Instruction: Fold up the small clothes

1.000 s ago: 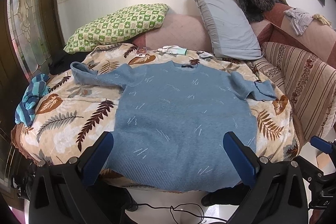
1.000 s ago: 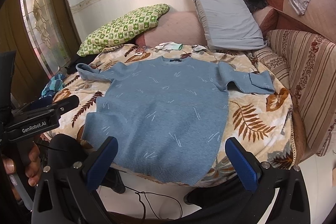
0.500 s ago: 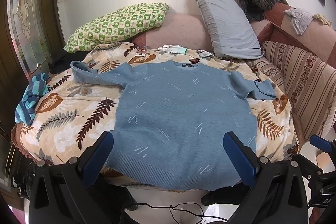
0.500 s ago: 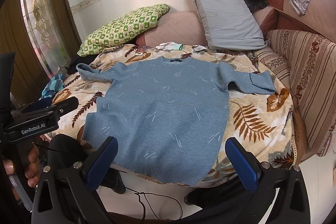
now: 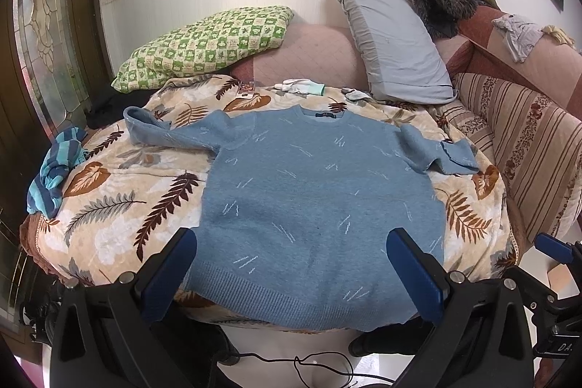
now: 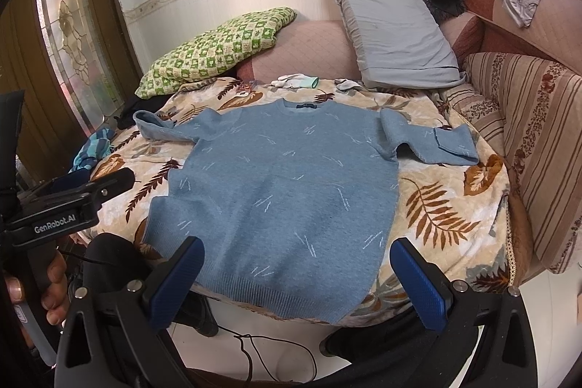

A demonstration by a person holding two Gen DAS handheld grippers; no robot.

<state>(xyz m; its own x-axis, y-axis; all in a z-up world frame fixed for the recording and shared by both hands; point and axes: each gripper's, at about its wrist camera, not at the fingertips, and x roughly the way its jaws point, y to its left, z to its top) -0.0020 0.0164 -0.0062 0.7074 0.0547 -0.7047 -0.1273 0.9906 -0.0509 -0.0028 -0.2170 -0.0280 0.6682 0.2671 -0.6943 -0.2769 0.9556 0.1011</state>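
Sweater [image 5: 320, 199] lies flat on bed [image 5: 109, 228], hem overhanging the edge; left gripper [image 5: 291, 273] and right gripper [image 6: 296, 282] both agape, empty; risk: sideways tug slides it floorward.

Two matte black plastic handheld grippers, each ending in a pair of blue ribbed finger pads [image 5: 171, 273] on angular black arms with silver screws: left gripper [image 5: 291, 275], right gripper [image 6: 296, 279]. White "GenRobot.AI" lettering [image 6: 54, 219] along the left one's side, seen from the right wrist.
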